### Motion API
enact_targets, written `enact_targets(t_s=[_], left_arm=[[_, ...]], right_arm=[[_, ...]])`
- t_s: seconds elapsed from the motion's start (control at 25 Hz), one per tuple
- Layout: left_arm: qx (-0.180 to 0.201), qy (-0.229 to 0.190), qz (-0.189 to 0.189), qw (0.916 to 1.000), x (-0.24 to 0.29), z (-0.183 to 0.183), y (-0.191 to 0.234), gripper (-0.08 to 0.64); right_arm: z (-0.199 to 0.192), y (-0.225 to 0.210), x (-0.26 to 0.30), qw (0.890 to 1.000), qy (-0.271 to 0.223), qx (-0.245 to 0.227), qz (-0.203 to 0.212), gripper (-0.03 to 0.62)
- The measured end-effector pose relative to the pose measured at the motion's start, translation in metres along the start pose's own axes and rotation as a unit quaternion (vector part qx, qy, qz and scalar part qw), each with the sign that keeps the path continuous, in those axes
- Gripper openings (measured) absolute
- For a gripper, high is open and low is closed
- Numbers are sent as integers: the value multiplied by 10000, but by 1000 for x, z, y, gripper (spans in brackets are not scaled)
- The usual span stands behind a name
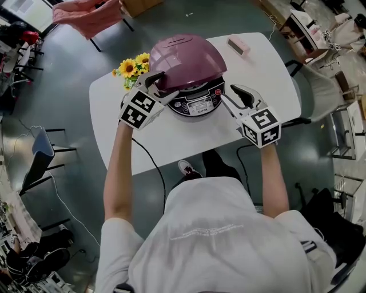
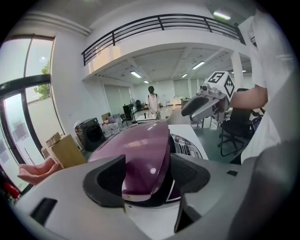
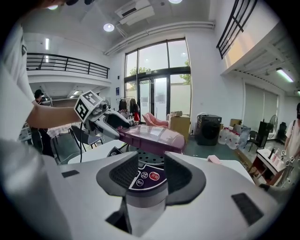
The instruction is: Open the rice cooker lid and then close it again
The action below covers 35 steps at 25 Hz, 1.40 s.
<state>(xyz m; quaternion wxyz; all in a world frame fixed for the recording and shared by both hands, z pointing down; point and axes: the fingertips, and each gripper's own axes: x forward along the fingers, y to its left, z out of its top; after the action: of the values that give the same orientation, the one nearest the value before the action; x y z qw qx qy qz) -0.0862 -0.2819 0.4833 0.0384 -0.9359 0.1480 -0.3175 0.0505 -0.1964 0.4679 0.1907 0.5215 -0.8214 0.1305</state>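
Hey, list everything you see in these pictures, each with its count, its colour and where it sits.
rice cooker: one, dark control panel, middle of the table
lid: one, purple, partly raised over the cooker
table: one, white, under the cooker
sunflowers: one bunch, yellow, left of the cooker
small box: one, pink, far right part of the table
cloth: one, pink, beyond the table, upper left
left gripper: one, grey, closed on the lid's edge
right gripper: one, grey, open and empty, at the cooker's front right
shirt: one, white, on the person
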Motion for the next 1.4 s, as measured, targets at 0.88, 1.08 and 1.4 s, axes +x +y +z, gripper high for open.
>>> enact_targets(t_s=[0.88, 1.08, 1.4], left_arm=[[-1053, 94, -452, 9934, 16, -30, -6, 212], [-879, 243, -318, 9953, 19, -32, -8, 210], [-856, 361, -233, 9954, 20, -32, -11, 212]], right_arm=[[-5, 3, 4, 9997, 171, -109, 110, 164], [-9, 2, 7, 9998, 167, 3, 90, 165], [-10, 16, 14, 9995, 194, 42, 240, 165]])
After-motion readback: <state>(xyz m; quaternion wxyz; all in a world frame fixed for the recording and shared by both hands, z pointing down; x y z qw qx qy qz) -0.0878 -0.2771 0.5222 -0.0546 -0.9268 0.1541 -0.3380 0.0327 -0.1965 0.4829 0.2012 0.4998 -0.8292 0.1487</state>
